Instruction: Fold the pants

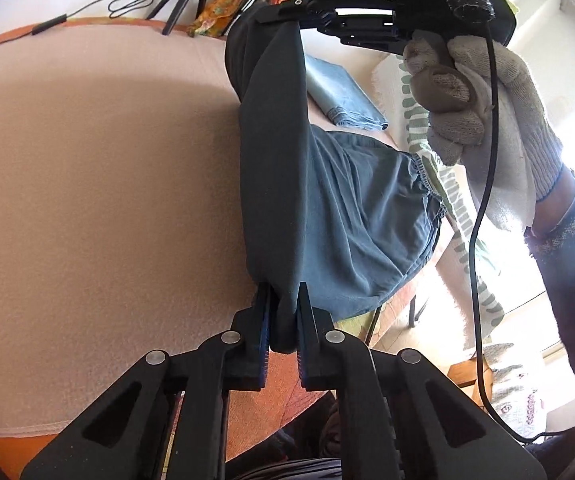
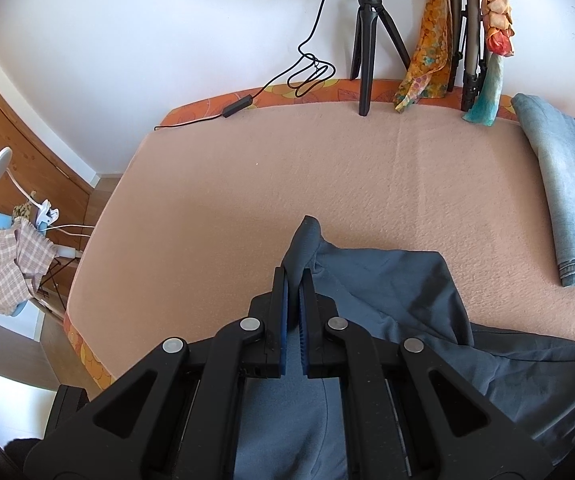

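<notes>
The pants, dark blue-grey with a gathered waistband, are hanging stretched between the two grippers above a bed covered by a peach blanket, with part of the cloth lying on the blanket at the near right. The letters "DAS" are showing in pale print on the black body of the right gripper. A hand in a white knit glove is gripping that tool's handle at the upper right of the left wrist view, a black cable trailing down from it. The right gripper is pinching a fold of the pants, and the left gripper is clamping another bunch of the same cloth. Folded light-blue jeans are lying at the far right, near a black tripod.
</notes>
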The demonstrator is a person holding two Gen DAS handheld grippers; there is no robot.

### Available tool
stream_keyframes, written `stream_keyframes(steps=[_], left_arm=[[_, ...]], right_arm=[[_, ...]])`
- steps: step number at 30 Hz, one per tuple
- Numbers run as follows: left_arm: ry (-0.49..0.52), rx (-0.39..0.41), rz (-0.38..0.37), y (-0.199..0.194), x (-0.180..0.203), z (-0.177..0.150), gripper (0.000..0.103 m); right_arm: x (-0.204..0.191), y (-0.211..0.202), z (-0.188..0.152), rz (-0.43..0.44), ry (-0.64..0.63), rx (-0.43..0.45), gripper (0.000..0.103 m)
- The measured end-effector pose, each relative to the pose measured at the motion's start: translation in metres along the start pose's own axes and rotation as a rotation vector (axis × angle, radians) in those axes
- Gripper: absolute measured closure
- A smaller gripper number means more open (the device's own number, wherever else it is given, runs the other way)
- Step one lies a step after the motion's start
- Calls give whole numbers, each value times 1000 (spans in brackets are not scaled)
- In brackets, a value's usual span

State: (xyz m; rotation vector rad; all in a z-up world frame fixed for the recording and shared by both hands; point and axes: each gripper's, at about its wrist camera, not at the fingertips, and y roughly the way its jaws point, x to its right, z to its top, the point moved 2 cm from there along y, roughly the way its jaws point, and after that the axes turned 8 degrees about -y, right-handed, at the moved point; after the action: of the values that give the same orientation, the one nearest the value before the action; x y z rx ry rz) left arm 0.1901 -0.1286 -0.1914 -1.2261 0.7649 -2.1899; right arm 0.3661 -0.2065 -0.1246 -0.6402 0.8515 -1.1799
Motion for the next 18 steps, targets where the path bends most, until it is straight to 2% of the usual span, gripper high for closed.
stream_keyframes(steps=[7, 12, 18], left_arm=[[206, 47, 39, -13, 72, 6, 96], [292, 38, -2, -3, 111, 12, 96], [331, 11, -77, 14, 142, 16, 96]], right_arm=[[23, -22, -1, 47, 40, 40, 98], [41, -39, -6, 56, 61, 62, 98], [65, -62, -12, 56, 74, 83, 98]])
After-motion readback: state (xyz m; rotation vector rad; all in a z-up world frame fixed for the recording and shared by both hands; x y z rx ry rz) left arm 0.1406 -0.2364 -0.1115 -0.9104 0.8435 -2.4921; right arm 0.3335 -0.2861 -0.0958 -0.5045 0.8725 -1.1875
